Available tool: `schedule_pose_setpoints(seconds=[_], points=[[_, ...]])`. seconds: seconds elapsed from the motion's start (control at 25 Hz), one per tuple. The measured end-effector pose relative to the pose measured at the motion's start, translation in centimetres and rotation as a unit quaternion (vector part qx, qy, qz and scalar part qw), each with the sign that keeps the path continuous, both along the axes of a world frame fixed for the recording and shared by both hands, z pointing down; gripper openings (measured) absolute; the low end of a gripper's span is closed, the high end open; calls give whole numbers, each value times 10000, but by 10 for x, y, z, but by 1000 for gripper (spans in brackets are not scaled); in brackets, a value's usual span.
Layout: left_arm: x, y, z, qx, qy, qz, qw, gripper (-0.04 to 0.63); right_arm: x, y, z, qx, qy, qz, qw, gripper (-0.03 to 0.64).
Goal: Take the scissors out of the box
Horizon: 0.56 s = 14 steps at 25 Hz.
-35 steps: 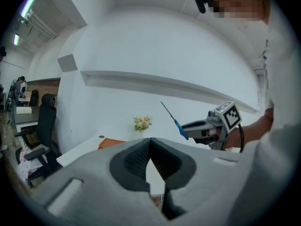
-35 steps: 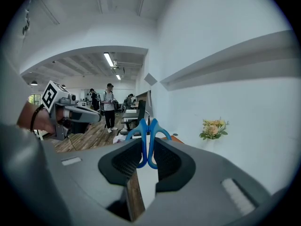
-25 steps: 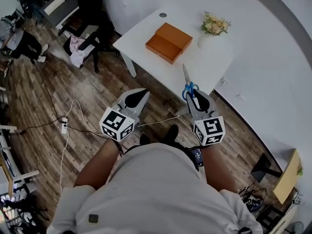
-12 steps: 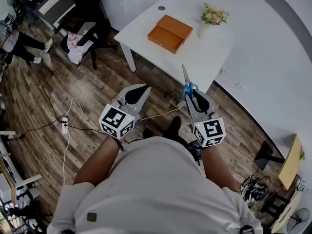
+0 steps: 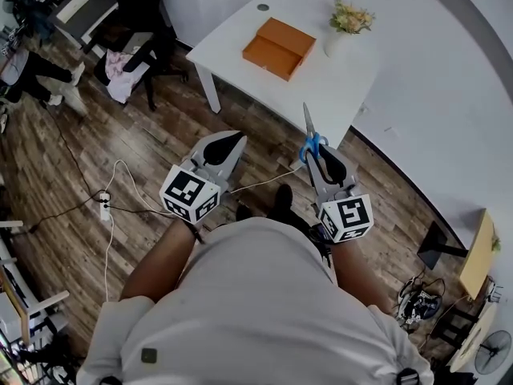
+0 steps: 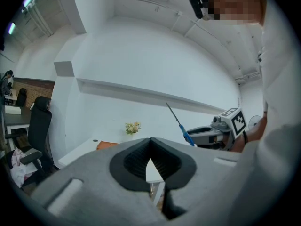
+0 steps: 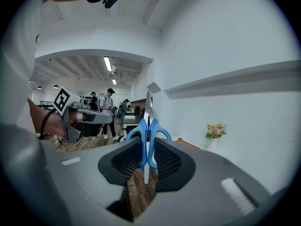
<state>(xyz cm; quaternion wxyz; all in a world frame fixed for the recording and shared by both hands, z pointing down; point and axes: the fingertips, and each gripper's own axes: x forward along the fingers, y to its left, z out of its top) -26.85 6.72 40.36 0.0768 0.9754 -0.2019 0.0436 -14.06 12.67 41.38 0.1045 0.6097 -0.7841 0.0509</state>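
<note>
Blue-handled scissors (image 5: 309, 143) sat clamped by the handles in our right gripper (image 5: 321, 156) jaws so the blades pointed away. Left gripper (image 5: 227, 144) jaws clenched empty, orange box (image 5: 278, 48) upper centre.

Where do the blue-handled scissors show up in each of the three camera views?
Head view: scissors right of centre, handles in the right tool, blades pointing toward the white table.
Left gripper view: scissors right of centre, tilted.
Right gripper view: scissors in the centre, upright between the jaws.
Shared landmark: the flowers.
</note>
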Motion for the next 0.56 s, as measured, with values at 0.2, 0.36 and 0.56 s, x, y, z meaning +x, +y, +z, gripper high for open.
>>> schedule_pose_setpoints(seconds=[0.2, 0.36, 0.56], points=[[-2, -3, -3, 12, 35, 27, 10000, 4, 2, -3, -6, 40, 66, 33, 10000, 100], [-2, -5, -4, 15, 59, 36, 10000, 5, 2, -6, -5, 52, 94, 25, 9999, 99], [0, -8, -5, 18, 72, 36, 10000, 5, 3, -8, -6, 48, 100, 27, 9999, 100]])
